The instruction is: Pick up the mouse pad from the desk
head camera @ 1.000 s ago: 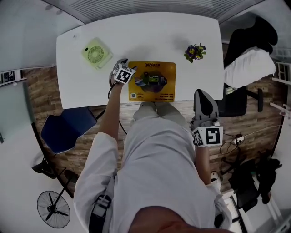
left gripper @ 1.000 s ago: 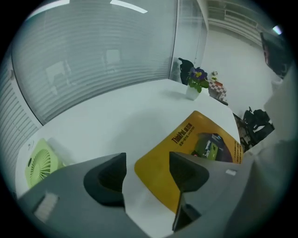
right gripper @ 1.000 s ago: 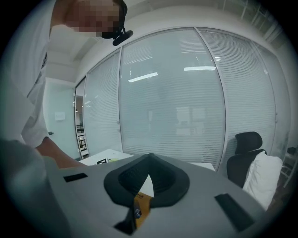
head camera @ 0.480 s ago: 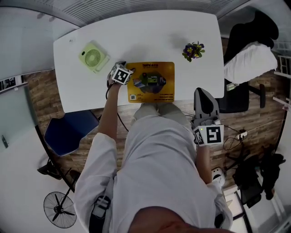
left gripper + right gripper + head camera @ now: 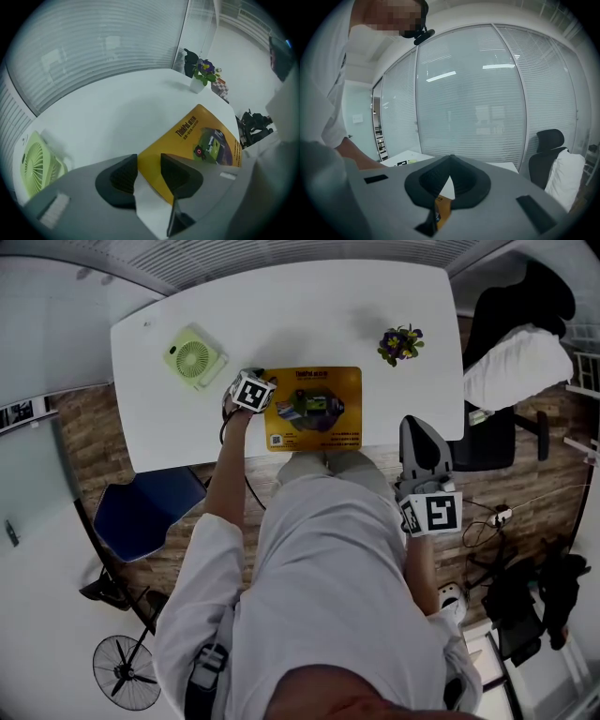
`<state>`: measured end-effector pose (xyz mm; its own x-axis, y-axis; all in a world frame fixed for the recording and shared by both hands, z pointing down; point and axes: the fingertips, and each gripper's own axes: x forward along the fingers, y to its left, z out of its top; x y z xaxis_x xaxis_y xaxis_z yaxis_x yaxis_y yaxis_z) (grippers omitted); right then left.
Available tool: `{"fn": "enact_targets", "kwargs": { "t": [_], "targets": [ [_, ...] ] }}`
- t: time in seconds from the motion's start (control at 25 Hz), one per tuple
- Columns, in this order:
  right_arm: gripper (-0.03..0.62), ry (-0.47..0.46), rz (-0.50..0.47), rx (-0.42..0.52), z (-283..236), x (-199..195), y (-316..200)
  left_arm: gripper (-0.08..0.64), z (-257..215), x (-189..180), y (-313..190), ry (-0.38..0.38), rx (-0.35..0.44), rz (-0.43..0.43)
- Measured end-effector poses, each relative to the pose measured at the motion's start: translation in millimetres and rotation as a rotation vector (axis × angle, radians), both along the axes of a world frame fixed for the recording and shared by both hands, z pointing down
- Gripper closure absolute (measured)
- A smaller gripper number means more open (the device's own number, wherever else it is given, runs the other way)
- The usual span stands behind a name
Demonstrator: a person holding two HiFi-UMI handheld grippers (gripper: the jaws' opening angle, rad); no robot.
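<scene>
The yellow printed mouse pad (image 5: 314,409) lies flat on the white desk (image 5: 281,306), near its front edge. My left gripper (image 5: 249,381) points steeply down at the pad's left far corner. In the left gripper view the pad (image 5: 201,136) has that corner between the jaws of the left gripper (image 5: 149,165). The jaws are closing, and a gap still shows on each side of the corner. My right gripper (image 5: 420,427) hangs off the desk's front right, shut with nothing in it; in its own view the right gripper (image 5: 450,159) has its tips touching.
A green desk fan (image 5: 194,355) stands left of the left gripper, seen close by as the fan (image 5: 37,161). A small flower pot (image 5: 401,343) sits at the desk's right. A black office chair with a white cushion (image 5: 511,371) is to the right, a blue chair (image 5: 141,512) to the left.
My left gripper has stayed at the pad's left corner, tilting slightly. The right gripper has kept its place. The head view has shifted a little.
</scene>
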<state>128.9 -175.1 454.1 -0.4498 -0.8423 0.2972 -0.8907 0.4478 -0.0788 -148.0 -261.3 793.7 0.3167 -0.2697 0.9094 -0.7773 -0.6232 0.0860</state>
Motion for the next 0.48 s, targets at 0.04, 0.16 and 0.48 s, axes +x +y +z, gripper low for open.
{"fn": "enact_targets", "kwargs": {
  "t": [0.04,0.16,0.48],
  "targets": [
    [0.591,0.001,0.001,0.001,-0.1,-0.2,-0.3,0.416,-1.2,-1.1,0.3,0.004,-0.007,-0.005],
    [0.591,0.003,0.006,0.002,-1.3,0.0,-0.3,0.466,-2.7,-1.3,3.4,0.028,-0.024,-0.021],
    [0.591,0.007,0.016,0.001,-1.7,2.2,2.7,0.533,-2.2,1.6,6.8,0.142,-0.05,-0.087]
  ]
}}
